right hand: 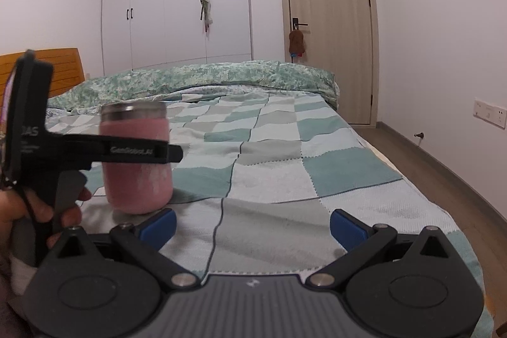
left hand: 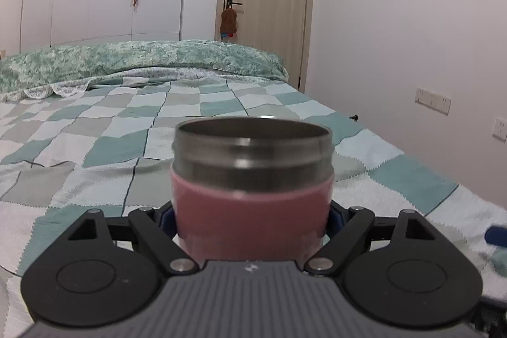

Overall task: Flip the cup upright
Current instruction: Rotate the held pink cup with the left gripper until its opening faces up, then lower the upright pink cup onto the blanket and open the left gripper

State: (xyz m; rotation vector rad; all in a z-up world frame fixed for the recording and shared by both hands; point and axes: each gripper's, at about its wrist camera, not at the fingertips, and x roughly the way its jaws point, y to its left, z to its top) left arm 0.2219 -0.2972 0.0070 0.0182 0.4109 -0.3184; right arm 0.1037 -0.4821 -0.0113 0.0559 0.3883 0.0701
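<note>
Left wrist view first: the left gripper [left hand: 252, 219] has its blue pads [left hand: 336, 219] pinched on either side of the pink cup [left hand: 252, 201], right in the middle of the frame. The cup's steel mouth [left hand: 252, 129] faces up toward 12 o'clock, so I'd say the flip itself is basically done. It's a stubby cylinder, matte pink sleeve on the lower body, brushed metal band with a ridge under the open rim. Behind it is the checkered bedspread [left hand: 95, 148] in teal, grey and white patches, looks like soft knit or terry, a bit rumpled. A green marbled duvet [left hand: 142, 62] is bunched along the far edge around 11 o'clock.

Right wrist view: the right gripper [right hand: 252, 225] is spread wide with nothing between the blue pads, just hanging over the bedspread. Over at 9 o'clock you can see the cup from the side, upright, with the left gripper's black finger clamped across its middle. The base looks like it's touching or just above the blanket, can't tell which because of blur. A hand [right hand: 28, 211] is on the left tool's handle.

What's left, I reckon: make sure it's seated flat on that soft bedding (could wobble), then let go.
</note>
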